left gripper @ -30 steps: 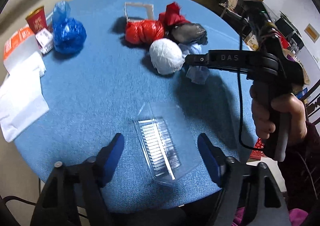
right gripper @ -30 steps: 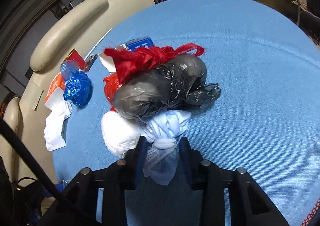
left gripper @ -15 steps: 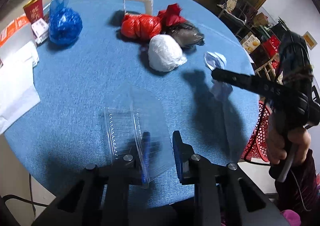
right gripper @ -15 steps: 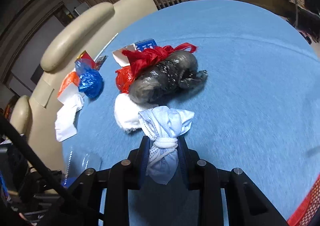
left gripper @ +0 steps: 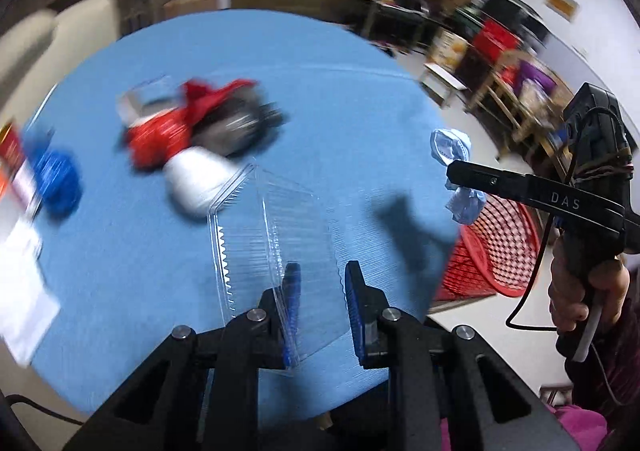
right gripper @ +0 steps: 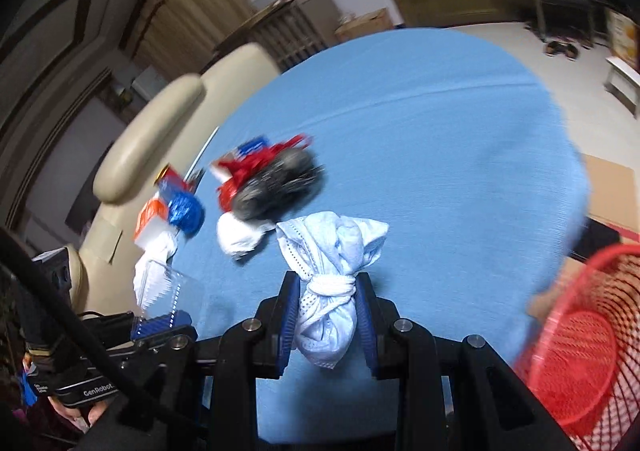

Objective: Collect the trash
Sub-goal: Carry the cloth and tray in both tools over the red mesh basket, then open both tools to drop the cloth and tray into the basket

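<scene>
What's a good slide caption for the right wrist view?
Right gripper shut on a knotted pale-blue bag above the blue table, red mesh basket alongside.

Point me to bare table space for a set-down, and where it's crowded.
Bare: the far and right side of the table, from the black bag to the edge by the red basket. Crowded: left rim, around the blue bag and papers.
</scene>
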The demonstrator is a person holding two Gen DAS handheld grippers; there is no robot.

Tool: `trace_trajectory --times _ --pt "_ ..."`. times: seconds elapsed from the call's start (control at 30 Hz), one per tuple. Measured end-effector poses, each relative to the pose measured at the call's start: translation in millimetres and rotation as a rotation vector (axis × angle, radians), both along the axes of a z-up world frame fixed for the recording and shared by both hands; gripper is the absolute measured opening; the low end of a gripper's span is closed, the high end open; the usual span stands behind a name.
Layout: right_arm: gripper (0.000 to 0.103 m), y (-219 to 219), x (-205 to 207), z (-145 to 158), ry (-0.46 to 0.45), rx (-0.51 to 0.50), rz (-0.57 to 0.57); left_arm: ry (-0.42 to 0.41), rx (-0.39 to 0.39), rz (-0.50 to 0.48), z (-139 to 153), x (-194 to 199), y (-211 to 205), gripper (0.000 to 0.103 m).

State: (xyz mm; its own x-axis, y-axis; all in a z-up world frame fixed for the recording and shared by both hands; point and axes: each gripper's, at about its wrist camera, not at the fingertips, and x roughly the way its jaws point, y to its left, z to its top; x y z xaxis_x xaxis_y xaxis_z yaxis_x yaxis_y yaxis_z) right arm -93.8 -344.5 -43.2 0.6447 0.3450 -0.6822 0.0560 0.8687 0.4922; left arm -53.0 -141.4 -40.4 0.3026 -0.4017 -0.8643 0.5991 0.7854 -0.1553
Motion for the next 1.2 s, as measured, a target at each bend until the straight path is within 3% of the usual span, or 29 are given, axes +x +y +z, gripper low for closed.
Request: trace_trajectory --times 0.3,0.57,0.7,0.8,0.83,1.07,1.1,1.13,1.2 --pt "0.030 -111 -81 -5 0.011 0.031 -0.264 -0.028 0.046 -0.309 3 -24 -129 0.024" --pt "0.030 -182 -133 -32 0.065 0.089 -0.449 0.016 0.113 -0.539 -23 -62 -231 0.024" --pt "0.032 -200 -146 -41 0.081 0.121 -0.485 0.038 0.145 -0.603 -37 -77 -258 0.027" --pt "0.032 -208 -155 -47 0.094 0.138 -0.500 0.043 0.156 -0.611 -44 -82 -268 0.051" --pt "0.033 -210 -160 -51 0.095 0.145 -0.501 0.037 0.153 -0.612 -46 -84 -272 0.055" --pt "0.033 -218 -169 -66 0.112 0.205 -0.518 0.046 0.156 -0.592 -53 -79 -278 0.056" --pt "0.037 -219 -169 -67 0.114 0.213 -0.520 0.046 0.155 -0.583 -54 -77 -276 0.056" --pt "0.052 -219 -169 -69 0.118 0.216 -0.522 0.046 0.154 -0.575 -53 -74 -273 0.056" --pt "0.071 -219 -170 -68 0.104 0.225 -0.534 0.049 0.147 -0.547 -51 -68 -266 0.056"
